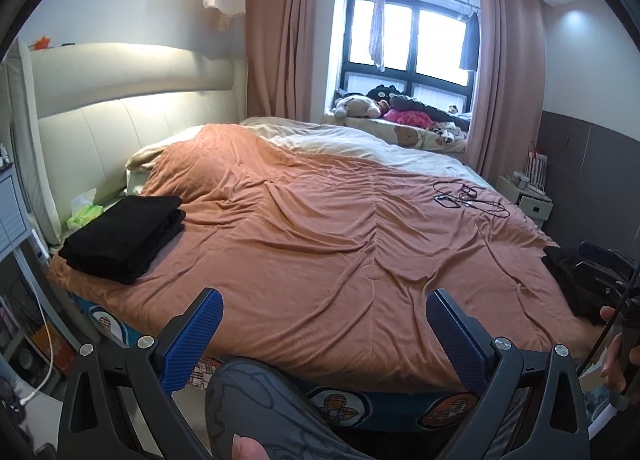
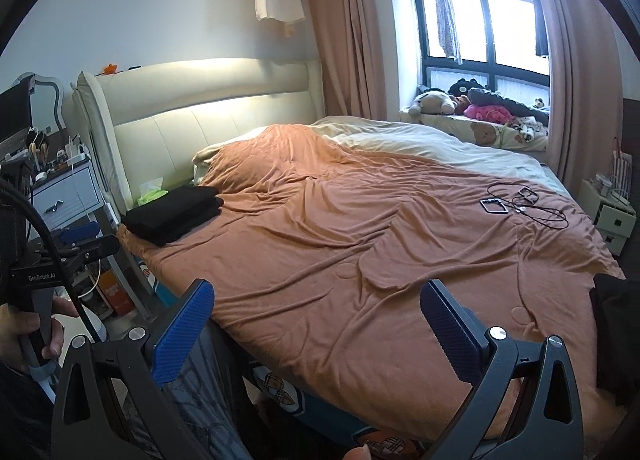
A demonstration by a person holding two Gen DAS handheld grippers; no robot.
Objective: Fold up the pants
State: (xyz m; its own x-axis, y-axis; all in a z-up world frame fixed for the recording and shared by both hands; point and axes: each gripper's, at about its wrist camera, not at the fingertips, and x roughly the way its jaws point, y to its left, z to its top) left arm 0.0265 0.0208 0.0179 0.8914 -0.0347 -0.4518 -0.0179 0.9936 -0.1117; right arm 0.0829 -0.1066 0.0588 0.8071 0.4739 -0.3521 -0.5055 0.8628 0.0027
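— Lying folded, left of frame: black pants [image 1: 124, 238] on the orange bedspread [image 1: 320, 228], near the headboard [image 1: 132, 116].

— Hovering low in frame, spread wide, gripping nothing: left gripper [image 1: 324, 340] and right gripper [image 2: 316, 336].

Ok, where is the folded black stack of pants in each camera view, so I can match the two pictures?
Left wrist view: the folded black pants lie at the left, on the orange blanket at the bed's near-left corner.
Right wrist view: the folded black pants sit left of centre, further up, same corner.
Shared landmark: the green tissue pack just behind the stack, by the headboard.
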